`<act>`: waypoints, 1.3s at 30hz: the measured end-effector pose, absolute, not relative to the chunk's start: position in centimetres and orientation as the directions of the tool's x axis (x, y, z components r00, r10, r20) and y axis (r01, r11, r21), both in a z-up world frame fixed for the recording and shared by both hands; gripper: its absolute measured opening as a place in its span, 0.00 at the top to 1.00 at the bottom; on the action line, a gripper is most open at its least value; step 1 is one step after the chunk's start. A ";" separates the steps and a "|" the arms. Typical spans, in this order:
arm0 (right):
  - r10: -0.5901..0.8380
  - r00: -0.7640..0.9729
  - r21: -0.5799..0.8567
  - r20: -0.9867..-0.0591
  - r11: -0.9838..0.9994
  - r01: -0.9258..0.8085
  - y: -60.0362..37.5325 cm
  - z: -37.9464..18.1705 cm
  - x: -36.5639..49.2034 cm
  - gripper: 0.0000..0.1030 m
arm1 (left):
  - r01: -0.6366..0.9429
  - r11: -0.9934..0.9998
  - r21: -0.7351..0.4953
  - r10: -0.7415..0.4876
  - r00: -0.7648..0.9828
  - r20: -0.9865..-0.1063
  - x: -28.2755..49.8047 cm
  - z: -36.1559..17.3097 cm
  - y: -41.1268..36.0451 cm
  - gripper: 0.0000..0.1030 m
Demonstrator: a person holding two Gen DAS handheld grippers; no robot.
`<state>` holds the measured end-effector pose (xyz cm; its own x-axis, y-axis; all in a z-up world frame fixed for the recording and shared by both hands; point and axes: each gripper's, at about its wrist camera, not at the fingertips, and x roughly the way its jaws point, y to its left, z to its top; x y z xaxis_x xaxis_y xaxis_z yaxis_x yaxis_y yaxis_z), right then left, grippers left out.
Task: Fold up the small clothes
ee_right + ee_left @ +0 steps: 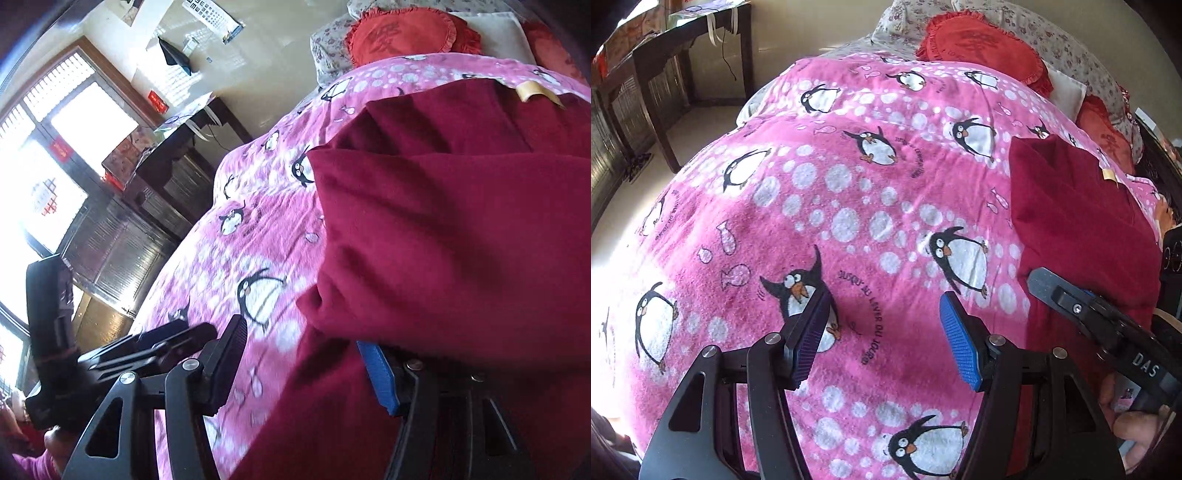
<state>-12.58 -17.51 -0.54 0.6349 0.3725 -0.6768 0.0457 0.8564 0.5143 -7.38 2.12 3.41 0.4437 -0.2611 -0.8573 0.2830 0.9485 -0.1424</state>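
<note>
Left tool [882, 328] spread, empty over penguin blanket [849, 206]. Right tool [306, 354] spread at dark red garment [443, 229], which lies partly folded on the bed; I reckon folds remain.

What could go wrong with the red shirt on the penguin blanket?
The right tool is open at the dark red shirt's edge, so it might pinch the penguin blanket too. The left tool holds nothing, so the shirt's fold could slide or bunch up.
</note>
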 end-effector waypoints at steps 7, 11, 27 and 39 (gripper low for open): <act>0.398 0.668 0.517 -0.628 0.856 -0.024 -15.2 0.2 -9.4 0.41 | 0.246 0.963 -0.112 -0.226 0.501 -0.835 -6.4 5.1 4.5 0.40; 0.428 0.637 0.537 -0.641 0.843 -0.026 -14.5 -0.1 -8.0 0.41 | 0.231 0.965 -0.121 -0.227 0.514 -0.828 -6.0 5.7 4.9 0.40; 0.070 0.714 0.301 -0.697 0.932 0.202 -27.4 6.7 -21.2 0.41 | 0.457 0.879 -0.138 -0.370 0.469 -0.802 -8.4 7.2 -6.8 0.40; -0.186 0.594 0.165 -0.783 0.858 0.487 -38.7 3.5 -23.4 0.44 | 0.570 0.820 -0.052 -0.319 0.379 -0.868 -8.9 2.7 -16.2 0.39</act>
<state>-23.39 -38.69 3.54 0.5936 -0.1863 -0.7829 0.4869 0.8577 0.1651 -8.93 -16.17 2.68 0.3793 -0.3193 -0.8684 0.5702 0.8198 -0.0523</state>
